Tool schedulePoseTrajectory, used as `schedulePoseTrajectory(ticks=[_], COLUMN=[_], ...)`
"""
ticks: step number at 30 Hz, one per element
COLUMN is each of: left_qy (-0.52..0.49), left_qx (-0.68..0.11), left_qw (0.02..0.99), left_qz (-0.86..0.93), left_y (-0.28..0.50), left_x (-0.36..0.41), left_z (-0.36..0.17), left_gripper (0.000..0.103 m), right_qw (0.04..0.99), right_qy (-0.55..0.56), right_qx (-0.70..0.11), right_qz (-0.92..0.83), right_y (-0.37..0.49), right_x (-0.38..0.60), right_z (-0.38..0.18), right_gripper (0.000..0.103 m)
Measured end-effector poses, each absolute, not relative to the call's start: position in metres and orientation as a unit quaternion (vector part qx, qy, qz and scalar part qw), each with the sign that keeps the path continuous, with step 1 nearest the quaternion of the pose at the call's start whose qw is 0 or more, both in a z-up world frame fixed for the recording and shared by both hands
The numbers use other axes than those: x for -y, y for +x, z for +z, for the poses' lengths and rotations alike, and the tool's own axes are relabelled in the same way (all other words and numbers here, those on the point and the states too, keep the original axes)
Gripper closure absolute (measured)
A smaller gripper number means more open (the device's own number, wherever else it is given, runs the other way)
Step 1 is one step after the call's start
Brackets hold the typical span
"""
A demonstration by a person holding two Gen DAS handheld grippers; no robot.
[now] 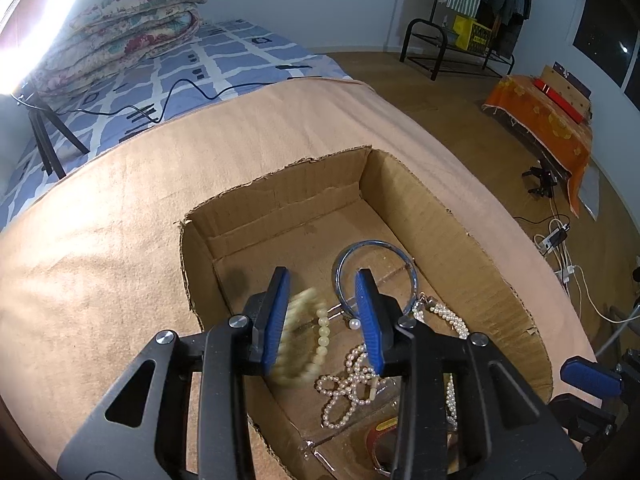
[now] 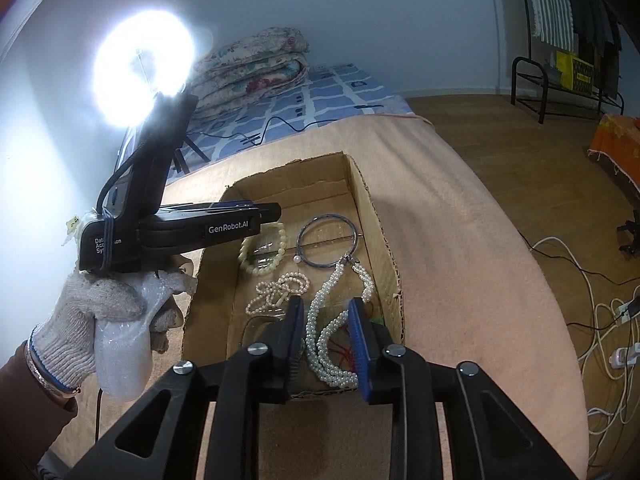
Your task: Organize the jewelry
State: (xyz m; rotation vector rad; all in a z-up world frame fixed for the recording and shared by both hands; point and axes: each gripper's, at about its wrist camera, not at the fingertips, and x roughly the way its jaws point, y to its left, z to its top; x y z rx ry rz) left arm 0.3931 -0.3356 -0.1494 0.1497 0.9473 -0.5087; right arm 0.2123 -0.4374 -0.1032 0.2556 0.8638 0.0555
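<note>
Your left gripper (image 1: 324,312) hangs over the cardboard box (image 1: 400,184), its jaws spread. The cream bead bracelet (image 1: 304,340) shows blurred just beside the left pad; from the right wrist view it appears to lie on the box floor below that gripper, so judge it as released or dropping, not held.

Your right gripper (image 2: 326,340) is also spread, poised at the near edge of the box above the thick pearl rope necklace (image 2: 328,336), with nothing pinched.

Already inside the box, as far as you can see: the bracelet, a blue-rimmed bangle (image 1: 376,276), a tangled thin pearl strand (image 1: 348,392), the thick pearl rope, and something red and gold (image 1: 380,436) at the near end, too hidden to name.

No jewelry shows on the tan cloth (image 1: 100,260) around the box, so the gathering looks mostly done. What is left, by my reading, is tidying: the strands overlap and the thin one is knotted up.
</note>
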Motion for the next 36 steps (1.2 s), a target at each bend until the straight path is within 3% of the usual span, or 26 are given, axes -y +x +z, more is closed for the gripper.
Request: schedulePoseTrajectory(ticks=[3,5,7,13,17,30,36], left_qy=[0.071,0.071,0.07,0.067,0.066,0.051,0.04], left_qx=[-0.448,-0.446,-0.441,-0.435,-0.425,-0.397,-0.385], left_qw=[0.858,0.859,0.862,0.866,0.872,0.89,0.897], left_qz=[-0.242,-0.241,-0.24,-0.237,-0.233,-0.22,-0.214], left_y=[0.391,0.388,0.383,0.37,0.36,0.316,0.293], left_x=[0.334,0.333,0.33,0.323,0.317,0.279,0.256], left_z=[-0.147,-0.144,-0.14,-0.125,-0.111,-0.061,-0.038], left_gripper=[0.069,0.058,0.052,0.052,0.043,0.038,0.038], right_qw=[0.901,0.902,0.904,0.909,0.913,0.935,0.943], right_qy=[0.121,0.118,0.116,0.108,0.104,0.056,0.025], right_qx=[-0.415,-0.415,-0.412,-0.402,-0.394,-0.347,-0.323], right_qz=[0.026,0.021,0.017,0.008,0.001,-0.051,-0.072], right_y=[0.211,0.21,0.208,0.201,0.194,0.155,0.137], right_x=[0.436,0.436,0.435,0.433,0.43,0.417,0.407], right_z=[-0.102,-0.1,-0.098,-0.089,-0.078,-0.024,0.003], right_gripper=[0.073,0.066,0.053,0.032,0.025,0.005,0.002])
